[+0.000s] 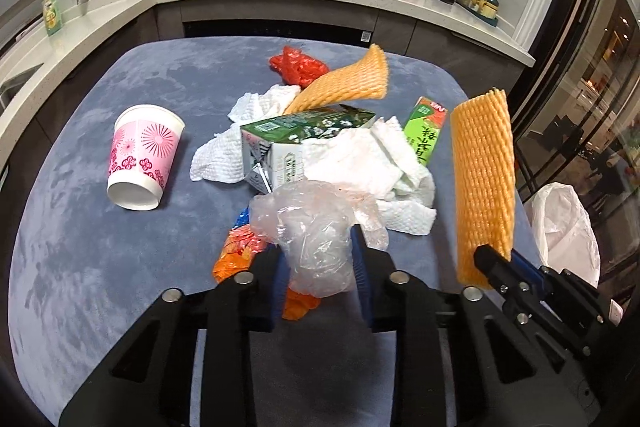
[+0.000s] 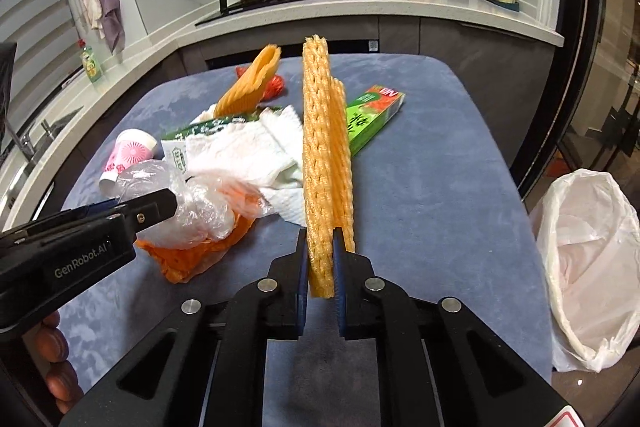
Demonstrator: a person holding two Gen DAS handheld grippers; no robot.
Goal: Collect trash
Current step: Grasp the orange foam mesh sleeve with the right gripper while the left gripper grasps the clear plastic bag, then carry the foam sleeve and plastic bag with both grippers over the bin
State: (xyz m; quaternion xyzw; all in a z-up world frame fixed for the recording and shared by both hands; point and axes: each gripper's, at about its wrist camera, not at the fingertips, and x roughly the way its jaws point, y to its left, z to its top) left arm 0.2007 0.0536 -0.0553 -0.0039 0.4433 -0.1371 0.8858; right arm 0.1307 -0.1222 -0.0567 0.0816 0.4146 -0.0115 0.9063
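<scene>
The task is at its early part, I judge: both tools have just picked something, but almost all the trash is on the table [image 1: 100, 267] and nothing is seen going into the bag yet.

Starting from the left, far left of the left tool [image 1: 316, 259], a pink cup [image 1: 140, 155] lies on its side with the mouth turned away; what it holds I cannot tell. Ahead of this tool is the heap: paper towels [image 1: 352, 159], a green-white carton [image 1: 288, 143], a red wrapper [image 1: 298, 65] at the far side, and one foam net [image 1: 348, 83] leaning on top. The left tool is pinching a clear plastic bag [image 1: 316, 239] between its pads, and under it lies an orange wrapper [image 1: 236, 255], touching the table. To the right of the heap there is a green box [image 1: 424, 131].

Further right, the right tool [image 2: 322, 259] is pressed together on a second foam net [image 2: 320, 167], which stands upright above the table, just in front of the green box.

At the far right, beside the table edge and lower than it, a white bag [image 2: 588, 267] stands with an open mouth. Inside I see only its own folds, so it looks empty or nearly so. This should be where the trash goes.

What is left: carry the two held pieces to the white bag, then the cup, carton, towels, wrappers, box and other net.
</scene>
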